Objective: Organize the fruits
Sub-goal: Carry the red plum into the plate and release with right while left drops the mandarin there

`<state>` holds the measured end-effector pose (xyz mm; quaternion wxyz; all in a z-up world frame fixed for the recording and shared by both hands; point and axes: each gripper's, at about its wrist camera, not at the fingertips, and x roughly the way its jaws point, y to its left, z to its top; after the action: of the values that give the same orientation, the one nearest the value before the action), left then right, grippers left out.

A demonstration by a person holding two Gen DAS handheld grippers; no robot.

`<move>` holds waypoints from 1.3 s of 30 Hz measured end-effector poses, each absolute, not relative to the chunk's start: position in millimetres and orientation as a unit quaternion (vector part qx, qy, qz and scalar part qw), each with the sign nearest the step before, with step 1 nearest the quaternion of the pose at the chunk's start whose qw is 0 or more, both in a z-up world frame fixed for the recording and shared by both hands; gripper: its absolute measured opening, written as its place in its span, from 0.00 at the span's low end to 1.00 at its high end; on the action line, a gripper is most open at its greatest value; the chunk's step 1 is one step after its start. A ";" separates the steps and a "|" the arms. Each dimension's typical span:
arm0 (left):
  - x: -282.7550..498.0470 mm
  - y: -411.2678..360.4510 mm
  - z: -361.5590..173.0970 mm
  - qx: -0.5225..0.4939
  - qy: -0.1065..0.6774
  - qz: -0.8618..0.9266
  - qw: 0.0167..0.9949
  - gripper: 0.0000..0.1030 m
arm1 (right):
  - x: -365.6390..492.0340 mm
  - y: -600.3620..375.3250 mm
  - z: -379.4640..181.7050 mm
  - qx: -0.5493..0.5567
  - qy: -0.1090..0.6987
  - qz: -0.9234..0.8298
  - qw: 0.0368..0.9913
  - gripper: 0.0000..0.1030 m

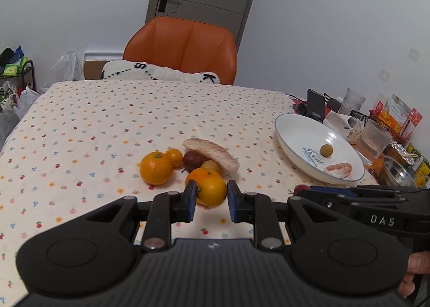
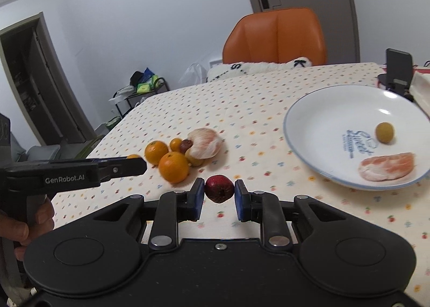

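White plate holds a peeled segment and, seemingly, a longan.

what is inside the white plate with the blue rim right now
Inside the white blue-rimmed plate: a small round yellow-green fruit and a peeled pink citrus segment, lying apart. Blue "Sweet" lettering shows between them; nothing looks covered.

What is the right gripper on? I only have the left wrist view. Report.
Observer: A dark red fruit sits between the fingers of the right gripper. Whether the pads touch it is unclear.
Operator: Place it against the plate.
Observer: It is apart from the plate, short of it and to its left, over the tablecloth.
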<state>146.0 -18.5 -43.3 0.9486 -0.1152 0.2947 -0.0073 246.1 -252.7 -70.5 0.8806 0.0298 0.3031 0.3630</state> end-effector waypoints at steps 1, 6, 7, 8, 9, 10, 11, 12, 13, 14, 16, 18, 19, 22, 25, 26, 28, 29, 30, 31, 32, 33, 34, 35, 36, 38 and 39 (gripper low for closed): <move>146.8 -19.8 -42.7 -0.115 0.294 -0.009 0.949 0.22 | 247.5 -255.0 -69.6 0.032 0.301 0.360 0.882 0.22; 153.9 -28.4 -39.5 -0.110 0.292 -0.019 0.950 0.22 | 250.8 -266.7 -63.7 0.038 0.291 0.347 0.891 0.22; 155.9 -30.2 -39.1 -0.110 0.292 -0.021 0.950 0.22 | 251.5 -268.4 -62.9 0.038 0.290 0.344 0.892 0.22; 157.9 -32.2 -38.6 -0.109 0.291 -0.023 0.950 0.22 | 252.1 -271.2 -62.1 0.037 0.288 0.340 0.894 0.22; 160.2 -34.7 -38.1 -0.108 0.291 -0.025 0.950 0.22 | 252.8 -274.3 -61.5 0.037 0.288 0.337 0.896 0.22; 162.5 -37.3 -37.6 -0.107 0.290 -0.028 0.950 0.22 | 253.6 -277.5 -60.9 0.037 0.287 0.333 0.897 0.22; 165.2 -40.5 -37.4 -0.106 0.290 -0.031 0.951 0.22 | 254.9 -280.5 -60.7 0.039 0.286 0.330 0.899 0.22; 167.6 -43.9 -37.0 -0.105 0.290 -0.034 0.951 0.22 | 256.0 -284.1 -60.0 0.041 0.285 0.326 0.900 0.22; 170.0 -47.3 -36.6 -0.103 0.290 -0.038 0.951 0.22 | 257.3 -287.5 -59.5 0.042 0.284 0.322 0.902 0.22; 172.1 -50.9 -36.2 -0.102 0.289 -0.041 0.951 0.22 | 258.6 -290.5 -59.2 0.042 0.284 0.319 0.903 0.22; 176.0 -57.7 -34.9 -0.100 0.288 -0.049 0.951 0.22 | 260.7 -296.1 -58.8 0.043 0.283 0.313 0.905 0.22; 179.3 -64.0 -34.0 -0.097 0.288 -0.055 0.951 0.22 | 263.7 -301.7 -58.7 0.045 0.282 0.308 0.907 0.22; 181.0 -66.8 -33.4 -0.095 0.288 -0.058 0.951 0.22 | 264.8 -304.7 -59.0 0.047 0.281 0.305 0.908 0.22; 185.4 -74.0 -33.4 -0.093 0.288 -0.063 0.951 0.22 | 269.3 -312.3 -60.1 0.051 0.281 0.297 0.911 0.22; 188.9 -80.8 -33.1 -0.091 0.288 -0.067 0.951 0.22 | 272.5 -318.3 -61.2 0.056 0.280 0.291 0.913 0.22; 189.7 -83.1 -33.1 -0.091 0.288 -0.069 0.951 0.22 | 273.0 -320.0 -61.6 0.056 0.280 0.289 0.914 0.22; 192.2 -87.5 -33.6 -0.091 0.290 -0.070 0.950 0.22 | 274.9 -322.7 -63.3 0.058 0.279 0.285 0.915 0.22; 193.1 -90.1 -33.9 -0.090 0.291 -0.073 0.950 0.22 | 276.4 -324.2 -64.5 0.061 0.280 0.283 0.915 0.22; 194.0 -92.4 -34.2 -0.088 0.291 -0.075 0.950 0.22 | 277.9 -325.4 -65.7 0.064 0.280 0.281 0.916 0.22; 195.0 -94.4 -34.4 -0.086 0.292 -0.077 0.950 0.22 | 277.4 -325.8 -66.6 0.065 0.281 0.279 0.916 0.22; 196.1 -96.3 -34.7 -0.085 0.292 -0.078 0.949 0.22 | 279.1 -326.7 -68.0 0.066 0.282 0.278 0.916 0.22; 197.4 -97.7 -34.8 -0.084 0.293 -0.079 0.949 0.22 | 280.3 -327.3 -69.0 0.067 0.282 0.277 0.916 0.22; 198.8 -99.1 -34.8 -0.083 0.293 -0.080 0.949 0.22 | 281.6 -327.7 -69.9 0.068 0.283 0.277 0.916 0.22; 200.3 -100.4 -35.1 -0.082 0.293 -0.080 0.949 0.22 | 282.8 -328.0 -70.7 0.069 0.283 0.277 0.916 0.22; 201.7 -101.6 -35.4 -0.081 0.294 -0.080 0.949 0.22 | 284.2 -327.9 -71.2 0.068 0.284 0.277 0.916 0.22; 204.3 -103.5 -36.3 -0.080 0.295 -0.081 0.949 0.22 | 285.7 -327.0 -72.4 0.065 0.283 0.277 0.916 0.22; 205.9 -104.9 -36.7 -0.079 0.296 -0.081 0.949 0.22 | 287.0 -326.9 -73.2 0.065 0.284 0.276 0.916 0.22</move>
<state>205.9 -104.9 -36.7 0.9485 -0.0794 0.2957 -0.0806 287.0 -326.9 -73.2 0.9160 0.0647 0.2837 0.2763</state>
